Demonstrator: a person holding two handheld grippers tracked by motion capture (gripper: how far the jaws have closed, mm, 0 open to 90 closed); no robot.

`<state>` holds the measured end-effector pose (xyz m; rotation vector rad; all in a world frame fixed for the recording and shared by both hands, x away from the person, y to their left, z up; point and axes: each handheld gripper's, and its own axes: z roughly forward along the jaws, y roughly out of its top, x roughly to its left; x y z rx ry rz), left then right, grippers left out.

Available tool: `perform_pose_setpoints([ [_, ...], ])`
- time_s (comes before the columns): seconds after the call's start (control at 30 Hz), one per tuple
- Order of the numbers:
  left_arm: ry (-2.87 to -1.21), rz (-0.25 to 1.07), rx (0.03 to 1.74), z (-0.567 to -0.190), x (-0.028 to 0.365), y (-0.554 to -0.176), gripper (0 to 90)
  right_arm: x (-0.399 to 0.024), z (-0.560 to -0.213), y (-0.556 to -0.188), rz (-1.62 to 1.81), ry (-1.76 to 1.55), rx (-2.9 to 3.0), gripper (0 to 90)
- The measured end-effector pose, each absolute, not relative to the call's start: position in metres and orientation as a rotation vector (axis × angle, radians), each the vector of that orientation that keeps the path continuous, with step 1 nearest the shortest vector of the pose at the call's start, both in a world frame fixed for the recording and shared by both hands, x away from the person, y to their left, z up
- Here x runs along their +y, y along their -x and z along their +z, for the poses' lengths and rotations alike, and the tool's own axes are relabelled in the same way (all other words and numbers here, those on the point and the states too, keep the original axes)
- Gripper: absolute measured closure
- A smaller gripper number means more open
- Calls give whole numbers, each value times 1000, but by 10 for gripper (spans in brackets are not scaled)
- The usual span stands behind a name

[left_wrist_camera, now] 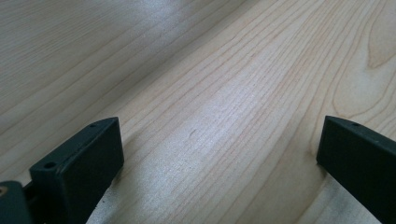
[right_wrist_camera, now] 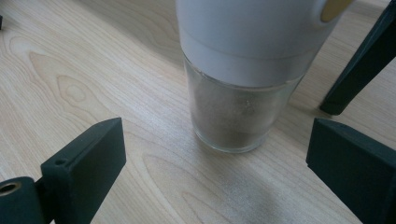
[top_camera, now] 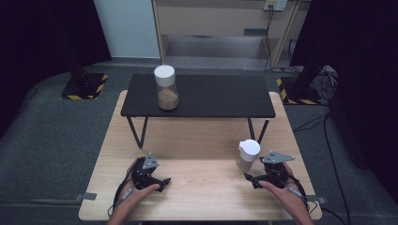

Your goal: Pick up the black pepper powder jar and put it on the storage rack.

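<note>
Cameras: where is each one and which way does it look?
High view: above the near table edge, looking forward and down; forearms, left gripper, right gripper.
Left gripper view: on that gripper, facing the wooden table; black fingers apart.
Right gripper view: faces the white-lidded glass jar, also in the high view.

Both forearms reached in from below. The left gripper (top_camera: 162, 182) rested low in its hand, jaws spread wide and empty. The right gripper (top_camera: 249, 178) mirrored it, jaws likewise wide apart, gripping nothing.
</note>
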<state>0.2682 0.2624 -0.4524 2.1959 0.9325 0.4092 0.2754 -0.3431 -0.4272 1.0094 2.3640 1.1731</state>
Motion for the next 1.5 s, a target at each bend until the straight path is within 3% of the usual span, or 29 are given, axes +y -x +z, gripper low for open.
perform_pose_setpoints([
  [1.5, -2196, 409, 933, -452, 262, -268, 0, -330, -423, -296, 1186, -1044, 2300, 99],
])
